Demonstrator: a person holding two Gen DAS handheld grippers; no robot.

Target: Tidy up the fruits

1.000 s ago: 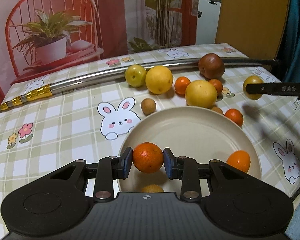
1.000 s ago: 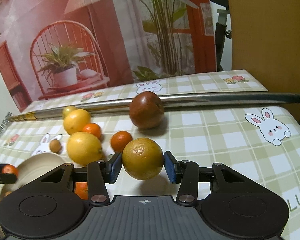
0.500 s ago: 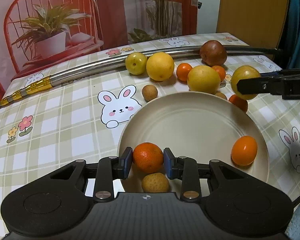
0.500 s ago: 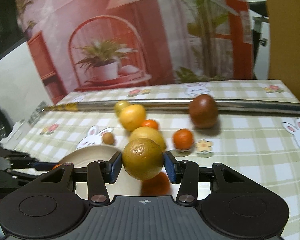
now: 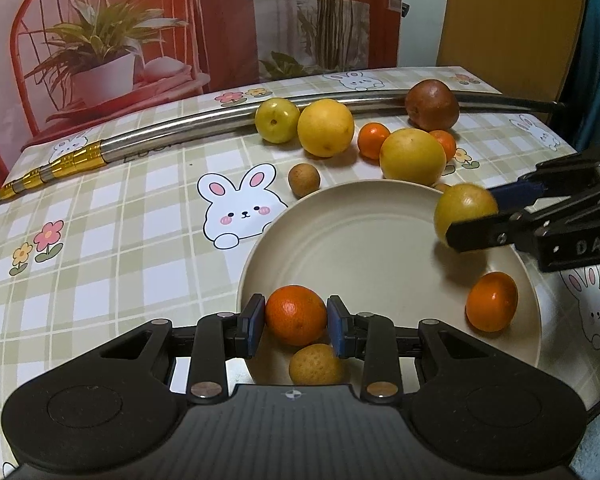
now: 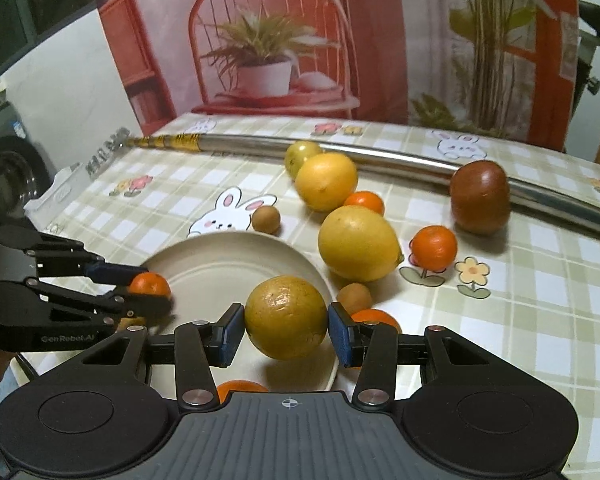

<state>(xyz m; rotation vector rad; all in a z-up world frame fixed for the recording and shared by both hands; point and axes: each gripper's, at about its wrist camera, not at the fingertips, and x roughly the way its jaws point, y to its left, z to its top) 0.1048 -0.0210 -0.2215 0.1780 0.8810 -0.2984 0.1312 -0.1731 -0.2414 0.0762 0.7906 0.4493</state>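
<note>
left tongs (image 5: 296, 322) grip a tangerine (image 5: 296, 314) over the plate (image 5: 360, 240); right tongs (image 6: 286, 330) grip a yellow-green fruit (image 6: 286, 316) above the plate's rim.

Beige plate (image 5: 380, 236); green-checked bunny tablecloth (image 5: 120, 240); orange mandarin (image 5: 296, 314).

The middle of the plate (image 5: 364, 240) lies bare. A small orange (image 5: 492, 301) crowds its right rim, a yellow fruit (image 5: 315, 365) its near rim (fruit also packs the far edge).
</note>
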